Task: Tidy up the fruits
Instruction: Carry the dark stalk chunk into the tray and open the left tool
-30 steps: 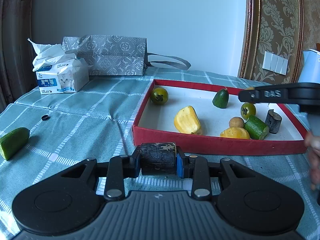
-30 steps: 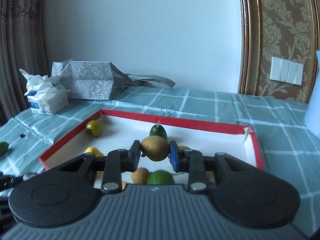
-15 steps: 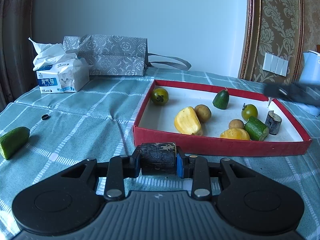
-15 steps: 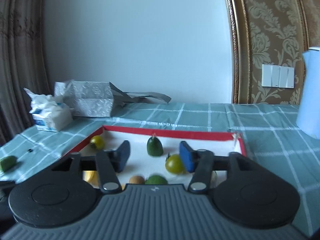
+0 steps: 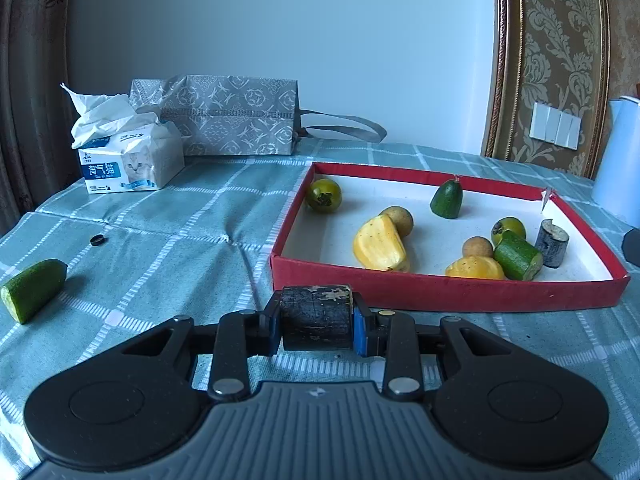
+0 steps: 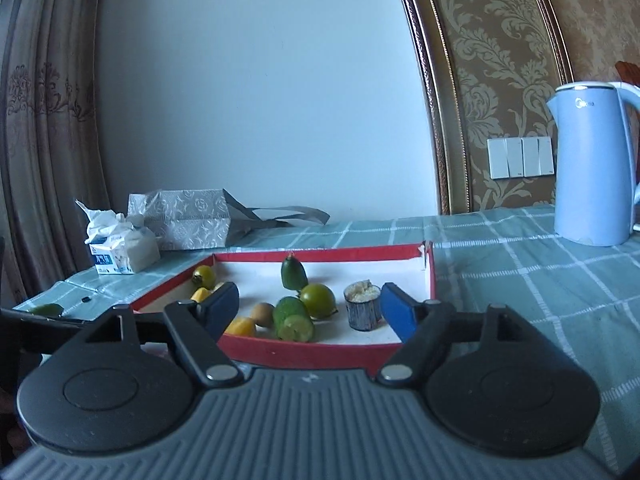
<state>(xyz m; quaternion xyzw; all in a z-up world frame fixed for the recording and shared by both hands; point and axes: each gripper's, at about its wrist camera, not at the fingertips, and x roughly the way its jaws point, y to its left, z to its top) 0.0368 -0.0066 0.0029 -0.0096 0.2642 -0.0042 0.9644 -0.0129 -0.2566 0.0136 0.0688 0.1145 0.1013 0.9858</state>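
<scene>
My left gripper is shut on a dark sugarcane piece, just in front of the near wall of the red tray. The tray holds several fruits: a yellow jackfruit piece, a brown longan-like fruit, a green tomato, a green pointed fruit, a cut cucumber piece and another sugarcane piece. My right gripper is open and empty, at the tray's near edge. A green cucumber piece lies on the cloth at the left.
A tissue pack and a grey patterned bag stand at the back of the checked tablecloth. A small black ring lies on the cloth. A light blue kettle stands at the right, behind the tray.
My right gripper opened and let go of the brown fruit, which now lies in the tray beside the jackfruit piece. The gripper then drew back to the tray's right front. My left gripper stayed still.
</scene>
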